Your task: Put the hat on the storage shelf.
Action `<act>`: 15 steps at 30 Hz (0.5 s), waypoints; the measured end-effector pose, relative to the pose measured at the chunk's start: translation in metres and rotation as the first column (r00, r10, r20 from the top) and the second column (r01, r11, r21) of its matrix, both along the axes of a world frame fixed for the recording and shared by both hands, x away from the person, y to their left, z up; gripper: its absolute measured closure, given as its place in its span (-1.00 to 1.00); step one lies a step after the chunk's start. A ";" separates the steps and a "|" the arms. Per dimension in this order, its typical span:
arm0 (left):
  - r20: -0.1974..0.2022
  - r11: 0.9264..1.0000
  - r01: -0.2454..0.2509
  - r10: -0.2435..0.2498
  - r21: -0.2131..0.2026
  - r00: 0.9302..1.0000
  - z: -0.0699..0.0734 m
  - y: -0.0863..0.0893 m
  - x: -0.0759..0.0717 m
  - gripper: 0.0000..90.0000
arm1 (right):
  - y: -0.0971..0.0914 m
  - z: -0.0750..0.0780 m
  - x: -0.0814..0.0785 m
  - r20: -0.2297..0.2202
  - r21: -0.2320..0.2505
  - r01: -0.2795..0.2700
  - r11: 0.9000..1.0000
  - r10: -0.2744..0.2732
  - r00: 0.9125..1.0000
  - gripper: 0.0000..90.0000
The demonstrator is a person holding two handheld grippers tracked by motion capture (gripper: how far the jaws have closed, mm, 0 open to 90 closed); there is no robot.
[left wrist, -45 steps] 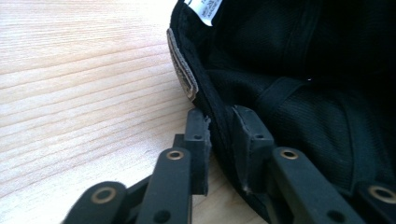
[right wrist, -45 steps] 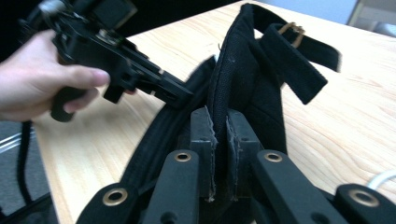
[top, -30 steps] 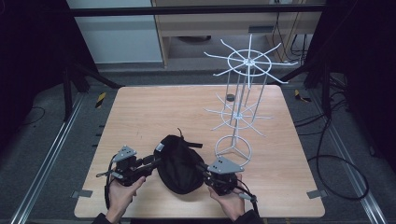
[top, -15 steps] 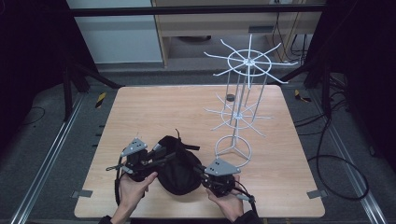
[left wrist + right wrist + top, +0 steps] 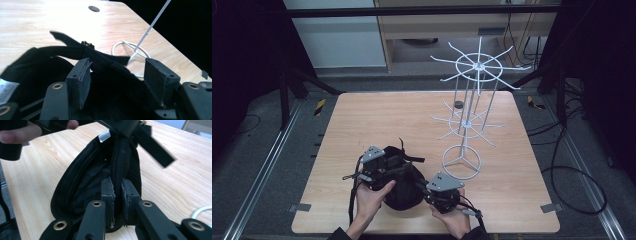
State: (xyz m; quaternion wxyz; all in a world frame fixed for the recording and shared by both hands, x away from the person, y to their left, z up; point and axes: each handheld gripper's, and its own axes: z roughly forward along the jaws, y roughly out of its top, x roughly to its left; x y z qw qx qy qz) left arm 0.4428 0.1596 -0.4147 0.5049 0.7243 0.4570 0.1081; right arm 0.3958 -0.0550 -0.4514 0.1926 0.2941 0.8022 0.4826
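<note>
The floppy black fabric cap (image 5: 401,184) sits on the pale wooden surface (image 5: 362,125), just beside the ring base of the white wire hanging rack (image 5: 468,120). Right tongs (image 5: 117,191) are pressed together, pinching the cap's edge. Left tongs (image 5: 117,80) are spread wide over its rear strap, not gripping. So it's half secured, I'd say. Lifting and hanging on a hook remain, and every hook looks bare.
</note>
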 end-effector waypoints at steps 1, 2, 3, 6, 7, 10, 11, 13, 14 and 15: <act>0.004 1.000 -0.003 0.003 0.009 1.000 -0.001 -0.002 -0.001 -0.14 | 0.001 0.000 0.000 0.000 -0.001 -0.005 1.000 0.005 1.000 0.82; 0.007 1.000 -0.009 0.009 0.018 1.000 -0.001 -0.002 -0.001 -0.11 | 0.002 -0.001 0.000 0.001 -0.003 -0.013 1.000 0.013 1.000 0.82; 0.007 1.000 -0.009 0.009 0.018 1.000 -0.001 -0.002 -0.001 -0.05 | 0.002 -0.001 -0.001 0.002 -0.004 -0.017 1.000 0.017 1.000 0.82; -0.004 1.000 -0.025 0.025 0.011 1.000 -0.002 0.000 -0.001 0.05 | 0.003 -0.001 -0.001 0.001 -0.003 -0.022 1.000 0.022 1.000 0.82; -0.012 1.000 -0.028 0.028 0.005 1.000 -0.002 0.002 0.000 0.17 | 0.003 -0.002 -0.001 -0.004 -0.001 -0.028 1.000 0.028 1.000 0.80; -0.018 1.000 -0.028 0.028 0.009 0.999 -0.003 0.003 0.000 0.32 | 0.004 -0.002 0.000 -0.013 0.006 -0.041 0.999 0.041 0.999 0.77; -0.021 1.000 -0.027 0.027 0.009 0.999 -0.003 0.003 0.000 0.32 | 0.005 -0.002 0.000 -0.015 0.007 -0.047 0.999 0.047 0.999 0.75; -0.024 1.000 -0.023 0.024 0.017 0.999 -0.004 0.003 -0.001 0.46 | 0.006 -0.003 0.000 -0.022 0.011 -0.060 0.998 0.060 0.998 0.67; -0.023 1.000 -0.021 0.022 0.019 0.999 -0.004 0.003 -0.001 0.51 | 0.008 -0.003 -0.001 -0.025 0.015 -0.075 0.997 0.075 0.997 0.56; -0.025 1.000 -0.022 0.023 0.019 0.999 -0.004 0.003 -0.001 0.54 | 0.008 -0.003 -0.001 -0.032 0.021 -0.085 0.996 0.086 0.996 0.51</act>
